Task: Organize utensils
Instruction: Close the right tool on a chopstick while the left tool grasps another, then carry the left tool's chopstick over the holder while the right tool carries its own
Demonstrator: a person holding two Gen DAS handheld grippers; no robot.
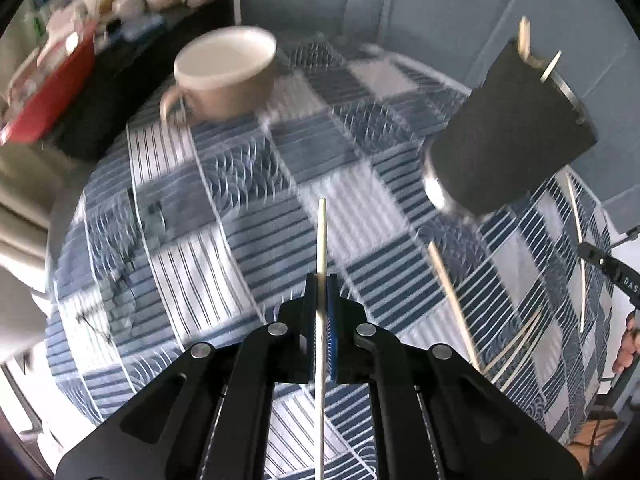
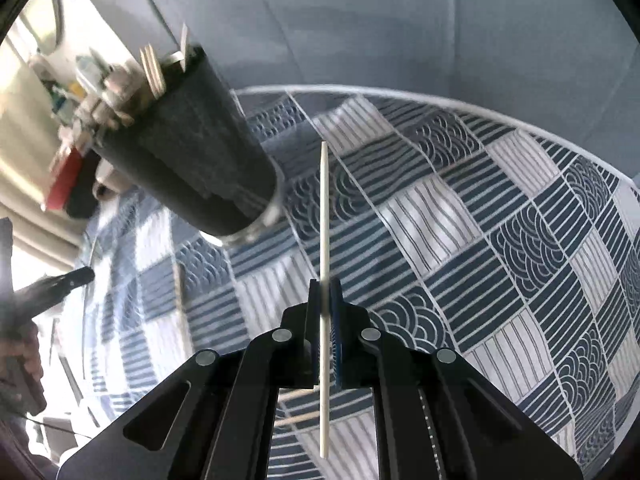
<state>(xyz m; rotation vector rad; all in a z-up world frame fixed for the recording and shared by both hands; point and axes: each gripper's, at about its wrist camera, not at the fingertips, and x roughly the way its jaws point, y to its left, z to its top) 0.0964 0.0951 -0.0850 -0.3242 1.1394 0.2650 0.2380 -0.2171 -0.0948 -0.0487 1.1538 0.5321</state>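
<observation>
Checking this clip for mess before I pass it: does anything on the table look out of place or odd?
Yes: several loose chopsticks lie scattered at angles on the patterned tablecloth rather than in the dark holder, which already has a few sticking out. Each gripper pinches one chopstick. Nothing looks spilled or broken; the beige cup stands upright.

Cloth: woven fabric, matt, printed in blue and white patches of stripes and wave scales, covering the counter. Mug: glazed ceramic, tan outside, cream inside, smooth with a soft sheen. Holder: dark, matt, felt-like rough sleeve with a shiny metal base and rim. Left stick: pale, bare wood or bamboo, smooth, matt. Right stick: same pale wood, matt. Loose sticks: same material. Left gripper, right gripper: black matt plastic, bright metal pins, blue ribbed pads.
</observation>
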